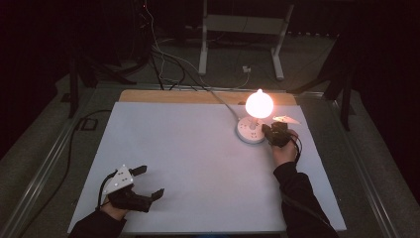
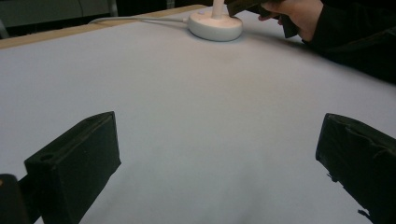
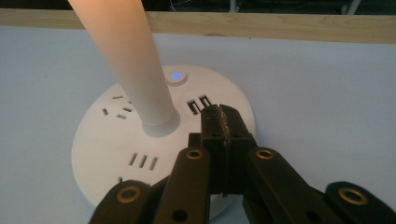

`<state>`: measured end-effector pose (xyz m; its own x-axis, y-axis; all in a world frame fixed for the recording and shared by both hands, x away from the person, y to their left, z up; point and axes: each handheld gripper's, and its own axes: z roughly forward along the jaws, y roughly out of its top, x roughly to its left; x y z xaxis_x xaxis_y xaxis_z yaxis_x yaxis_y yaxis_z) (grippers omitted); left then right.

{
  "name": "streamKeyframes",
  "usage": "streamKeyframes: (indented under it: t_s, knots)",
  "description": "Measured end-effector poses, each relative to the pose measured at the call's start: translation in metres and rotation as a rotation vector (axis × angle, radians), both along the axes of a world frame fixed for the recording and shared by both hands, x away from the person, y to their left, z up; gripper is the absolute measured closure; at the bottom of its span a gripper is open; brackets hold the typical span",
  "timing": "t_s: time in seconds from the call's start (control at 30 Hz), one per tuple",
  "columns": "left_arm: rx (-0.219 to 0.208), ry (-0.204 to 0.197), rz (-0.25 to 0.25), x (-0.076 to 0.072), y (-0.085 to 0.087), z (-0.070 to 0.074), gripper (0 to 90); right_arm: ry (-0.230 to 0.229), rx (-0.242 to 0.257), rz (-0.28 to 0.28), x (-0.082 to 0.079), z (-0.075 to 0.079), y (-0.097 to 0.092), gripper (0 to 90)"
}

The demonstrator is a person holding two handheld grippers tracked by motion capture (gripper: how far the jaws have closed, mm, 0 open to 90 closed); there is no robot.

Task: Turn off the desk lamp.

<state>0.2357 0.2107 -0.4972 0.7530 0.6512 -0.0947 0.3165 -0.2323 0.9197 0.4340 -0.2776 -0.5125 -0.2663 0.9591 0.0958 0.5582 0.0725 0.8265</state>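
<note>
A lit globe bulb (image 1: 259,104) stands upright in a round white socket base (image 1: 250,130) at the back right of the white table top (image 1: 198,158). My right gripper (image 1: 270,131) is at the base's right side, shut with nothing between its jaws. In the right gripper view its closed tips (image 3: 219,116) sit over the base (image 3: 107,140), by two slots and below a blue-lit button (image 3: 176,75); whether they touch it I cannot tell. The bulb's pale neck (image 3: 126,56) rises to the left. My left gripper (image 1: 150,181) rests open at the front left, holding nothing (image 2: 215,163).
A white cable (image 1: 223,101) runs from the base over the wooden back edge (image 1: 163,96) to the floor. Beyond the table stand a white frame's legs (image 1: 203,44) and loose cables. In the left gripper view the base (image 2: 215,26) and the other hand (image 2: 299,14) lie far off.
</note>
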Motion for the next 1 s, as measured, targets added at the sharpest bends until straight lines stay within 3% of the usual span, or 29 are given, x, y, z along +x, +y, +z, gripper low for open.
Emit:
streamKeyframes:
  t_s: [0.6, 0.8, 1.0]
  knots:
    - [0.001, 0.002, 0.0, 0.0, -0.001, 0.0, 0.4, -0.011, -0.025, -0.003, 0.0, 0.0, 0.0, 90.0]
    - [-0.001, 0.004, 0.002, 0.001, 0.0, -0.001, 0.4, -0.054, 0.033, -0.014, -0.003, 0.016, -0.007, 90.0]
    - [-0.004, 0.004, 0.002, 0.0, 0.0, 0.0, 0.4, -0.08, 0.044, -0.019, -0.005, 0.024, -0.006, 89.9]
